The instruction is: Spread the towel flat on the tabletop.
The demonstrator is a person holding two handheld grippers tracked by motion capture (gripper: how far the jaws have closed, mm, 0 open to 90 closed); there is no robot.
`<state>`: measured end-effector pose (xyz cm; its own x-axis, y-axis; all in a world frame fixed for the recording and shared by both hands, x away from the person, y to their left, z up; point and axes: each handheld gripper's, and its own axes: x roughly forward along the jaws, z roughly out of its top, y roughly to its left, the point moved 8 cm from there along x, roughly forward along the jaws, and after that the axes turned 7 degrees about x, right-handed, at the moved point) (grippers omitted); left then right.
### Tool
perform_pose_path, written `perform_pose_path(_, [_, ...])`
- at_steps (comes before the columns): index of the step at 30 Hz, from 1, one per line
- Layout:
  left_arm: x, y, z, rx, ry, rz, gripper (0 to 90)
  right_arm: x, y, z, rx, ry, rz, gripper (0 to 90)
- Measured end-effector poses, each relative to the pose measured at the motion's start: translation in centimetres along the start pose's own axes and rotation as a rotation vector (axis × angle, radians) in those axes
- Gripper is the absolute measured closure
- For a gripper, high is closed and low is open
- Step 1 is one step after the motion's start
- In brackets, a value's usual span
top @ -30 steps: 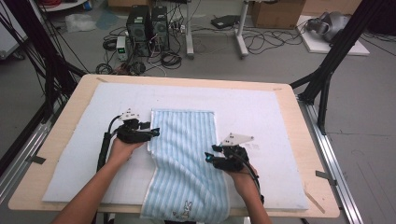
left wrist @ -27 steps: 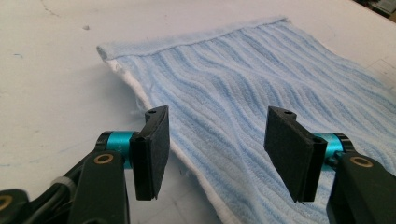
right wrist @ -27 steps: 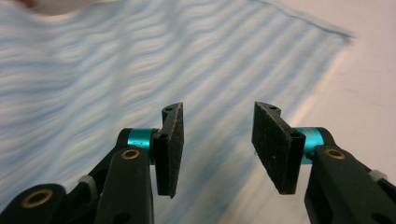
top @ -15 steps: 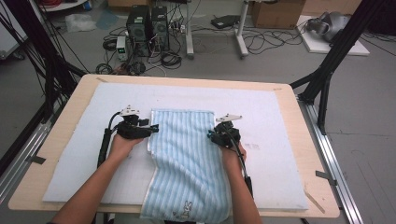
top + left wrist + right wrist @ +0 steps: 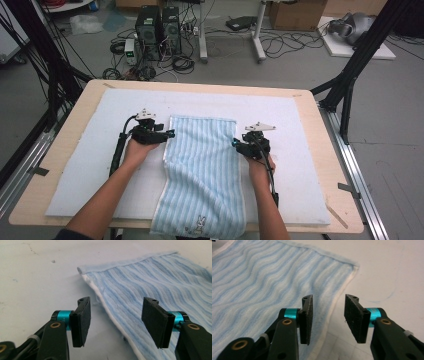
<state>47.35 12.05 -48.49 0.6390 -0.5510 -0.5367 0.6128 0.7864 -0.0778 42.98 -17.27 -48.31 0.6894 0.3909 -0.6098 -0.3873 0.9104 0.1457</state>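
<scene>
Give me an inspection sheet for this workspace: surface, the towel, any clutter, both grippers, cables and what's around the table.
Surface: wooden table covered by a white mat with faint marks.
Job's things: blue striped towel lies flat on the mat, its near end hanging over the table's front edge.
Clutter: nothing seen on the mat.
Grippers: left gripper open, jaws straddling the towel's left edge; right gripper open over the right edge, its jaws having just been opening, edge between them, not pinched.
Cables: a black cable trails from each gripper along the forearm; loose cables on the floor.
Surroundings: computer towers, cardboard box, black frame legs.
</scene>
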Motion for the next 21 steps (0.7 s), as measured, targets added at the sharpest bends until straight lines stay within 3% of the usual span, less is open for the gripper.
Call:
perform_pose_path(6, [1.9,-0.2,-0.1,0.022,0.066,0.016,43.0,0.5,-0.7,0.2,0.02,-0.008,0.011,52.8])
perform_pose_path(10, [2.4,-0.5,-0.2,0.106,0.089,0.067,59.4,1.6,-0.4,0.4,0.01,0.012,0.019,50.1])
perform_pose_path(14, [2.4,0.2,-0.2,0.027,0.075,0.028,86.0,3.3,-0.1,0.6,-0.001,0.047,0.025,51.2])
perform_pose_path(16, [2.6,0.5,0.0,0.02,0.08,0.016,86.9,4.1,0.0,0.8,-0.03,0.068,0.013,61.2])
perform_pose_path(17, [2.7,0.6,0.1,0.009,0.08,0.017,87.2,4.2,0.0,1.0,-0.031,0.077,0.015,73.3])
perform_pose_path(18, [2.8,0.8,0.3,0.013,0.091,0.017,87.4,4.4,0.0,1.2,-0.03,0.094,0.023,80.0])
perform_pose_path(20, [3.1,1.2,0.5,0.002,0.099,0.026,87.6,4.9,0.3,1.8,-0.051,0.116,0.015,85.1])
perform_pose_path(21, [3.3,1.5,0.7,-0.018,0.08,0.036,87.6,5.2,0.3,2.0,-0.06,0.124,0.005,85.1])
